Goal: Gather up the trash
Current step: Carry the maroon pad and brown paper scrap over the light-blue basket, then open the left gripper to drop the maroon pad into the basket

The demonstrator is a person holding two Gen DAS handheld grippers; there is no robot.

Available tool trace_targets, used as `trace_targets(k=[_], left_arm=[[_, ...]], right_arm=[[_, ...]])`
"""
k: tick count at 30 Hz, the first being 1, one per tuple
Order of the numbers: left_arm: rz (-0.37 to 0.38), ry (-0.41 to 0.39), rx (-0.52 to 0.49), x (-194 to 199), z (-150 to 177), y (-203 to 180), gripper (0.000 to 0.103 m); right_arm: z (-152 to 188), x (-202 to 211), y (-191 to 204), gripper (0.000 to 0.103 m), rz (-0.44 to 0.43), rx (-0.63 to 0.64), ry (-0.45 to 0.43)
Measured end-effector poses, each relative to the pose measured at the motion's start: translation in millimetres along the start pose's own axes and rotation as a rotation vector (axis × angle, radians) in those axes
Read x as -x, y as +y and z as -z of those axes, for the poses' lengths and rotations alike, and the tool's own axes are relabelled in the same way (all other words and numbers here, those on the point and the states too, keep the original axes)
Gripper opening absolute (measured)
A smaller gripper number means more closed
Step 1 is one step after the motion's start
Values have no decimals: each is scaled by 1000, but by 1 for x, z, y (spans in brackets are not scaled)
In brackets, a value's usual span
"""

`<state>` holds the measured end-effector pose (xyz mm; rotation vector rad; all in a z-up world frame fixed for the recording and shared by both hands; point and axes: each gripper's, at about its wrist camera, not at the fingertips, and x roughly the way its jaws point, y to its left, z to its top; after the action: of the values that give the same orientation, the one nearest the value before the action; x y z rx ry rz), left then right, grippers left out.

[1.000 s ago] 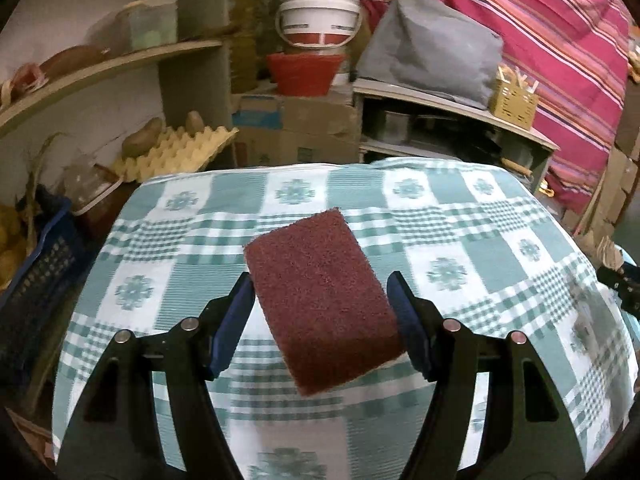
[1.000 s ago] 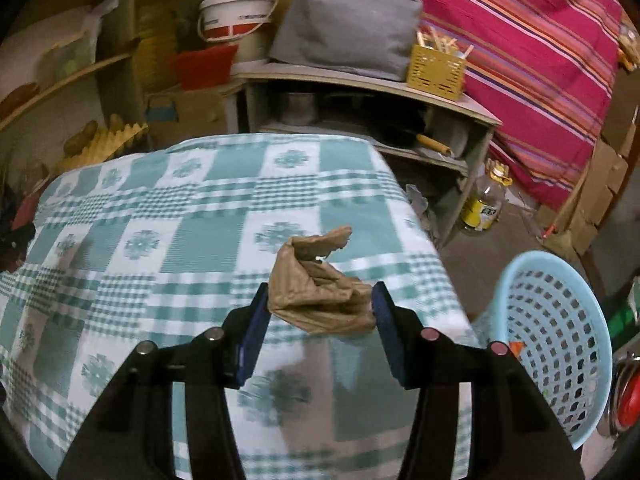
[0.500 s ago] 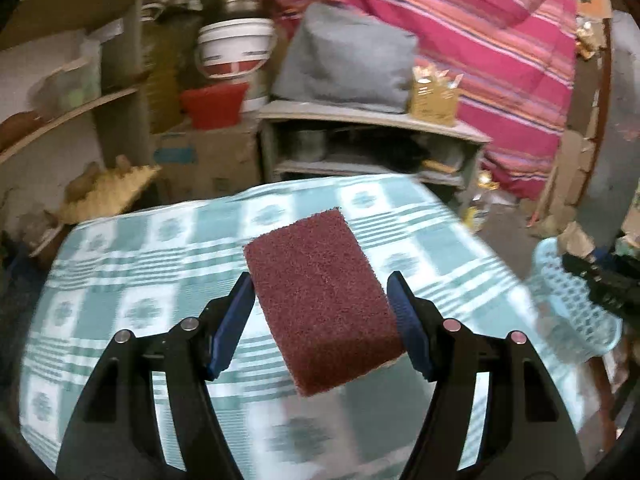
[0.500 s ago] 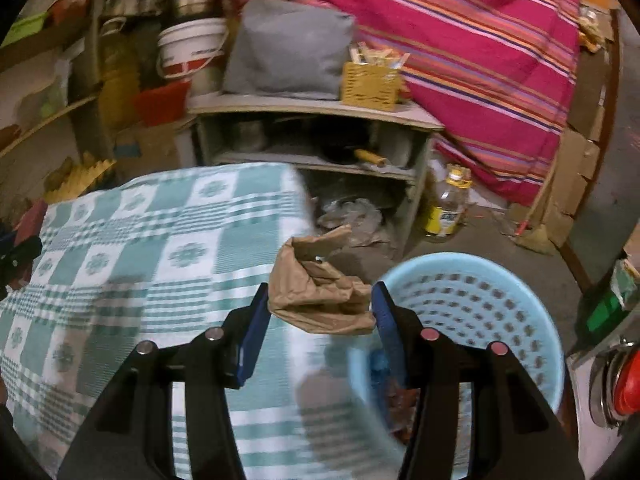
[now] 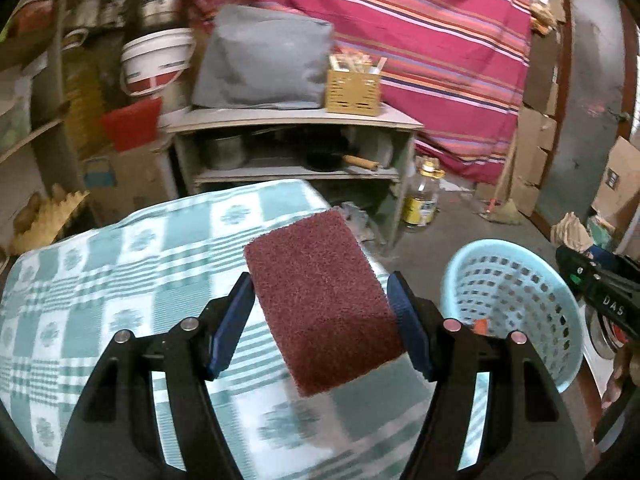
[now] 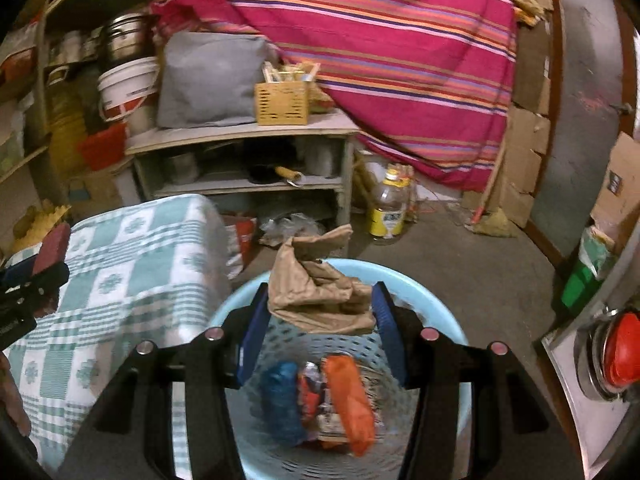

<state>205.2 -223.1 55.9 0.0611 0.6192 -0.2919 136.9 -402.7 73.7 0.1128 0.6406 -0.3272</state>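
Right wrist, crumpled brown paper (image 6: 320, 292), creased

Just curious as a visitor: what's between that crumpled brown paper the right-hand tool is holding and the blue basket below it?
Nothing solid: in the right wrist view, the crumpled brown paper hangs over the blue basket's open mouth, with earlier trash at its bottom.

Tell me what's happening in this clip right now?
A person with two handheld grippers is clearing trash. The right gripper holds a crumpled brown paper bag above the light blue basket, which already contains wrappers. The left gripper clamps a maroon scouring pad over the checkered tablecloth, beside the basket. Nothing is released yet.
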Motion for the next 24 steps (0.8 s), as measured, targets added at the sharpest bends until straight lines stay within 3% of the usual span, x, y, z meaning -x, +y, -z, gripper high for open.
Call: trace_targets(k=[14,24], left_arm=[[118,44,-80,-28,0,-110,67],[112,71,-139,-47,2,-146,67]], right_arm=[[16,-8,-72,51,13,-117,10],[21,-12,-82,51,7,-139,16]])
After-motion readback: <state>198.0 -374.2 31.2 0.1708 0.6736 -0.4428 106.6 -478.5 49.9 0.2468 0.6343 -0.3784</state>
